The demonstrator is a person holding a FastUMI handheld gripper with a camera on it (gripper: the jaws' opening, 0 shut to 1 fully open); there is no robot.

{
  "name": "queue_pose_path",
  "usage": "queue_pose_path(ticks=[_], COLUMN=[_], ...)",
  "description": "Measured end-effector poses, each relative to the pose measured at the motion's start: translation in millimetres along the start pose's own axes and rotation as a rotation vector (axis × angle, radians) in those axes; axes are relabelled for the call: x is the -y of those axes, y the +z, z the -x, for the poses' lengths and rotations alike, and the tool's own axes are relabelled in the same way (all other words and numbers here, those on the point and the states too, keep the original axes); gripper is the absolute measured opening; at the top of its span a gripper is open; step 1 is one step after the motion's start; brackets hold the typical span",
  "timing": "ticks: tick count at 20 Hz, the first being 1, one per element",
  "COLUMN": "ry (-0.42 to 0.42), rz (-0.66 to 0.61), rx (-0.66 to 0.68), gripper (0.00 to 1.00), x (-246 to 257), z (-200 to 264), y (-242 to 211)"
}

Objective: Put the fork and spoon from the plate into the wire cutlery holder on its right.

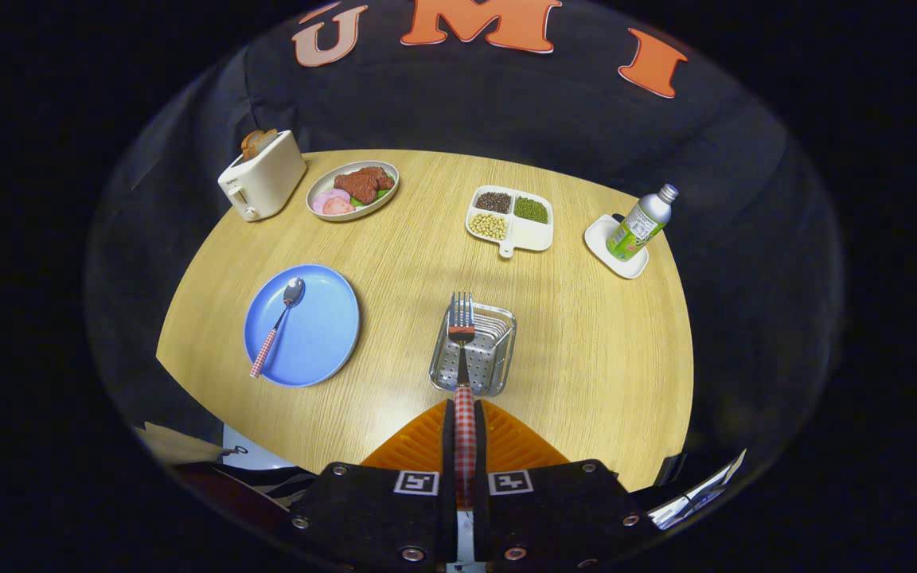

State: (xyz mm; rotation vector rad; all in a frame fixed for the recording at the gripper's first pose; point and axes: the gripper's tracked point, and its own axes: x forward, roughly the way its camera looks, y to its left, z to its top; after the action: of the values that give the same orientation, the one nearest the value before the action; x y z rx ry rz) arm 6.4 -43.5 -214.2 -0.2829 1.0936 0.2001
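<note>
Tongs point(465, 446) are clamped on the checked-handle fork point(462, 350), tines over the wire cutlery holder point(474, 350) at 12 o'clock. Blue plate point(323, 334) at 10 o'clock, your spoon point(277, 326) waiting there. Roughly halfway, I'd say.

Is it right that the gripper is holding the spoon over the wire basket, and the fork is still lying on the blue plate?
Not quite: they are swapped. In the gripper view, the gripper is shut on the fork, held over the wire basket. The spoon is the one lying on the blue plate.
</note>
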Motion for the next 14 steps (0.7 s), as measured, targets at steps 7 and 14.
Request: queue_pose_path(ticks=[7,14], ry=[0.023,0.031], rz=[0.075,0.1], rx=[-0.184,-0.305], gripper=[0.08,0.08], x=[2,-1], z=[-18,-43], y=[-6,-8])
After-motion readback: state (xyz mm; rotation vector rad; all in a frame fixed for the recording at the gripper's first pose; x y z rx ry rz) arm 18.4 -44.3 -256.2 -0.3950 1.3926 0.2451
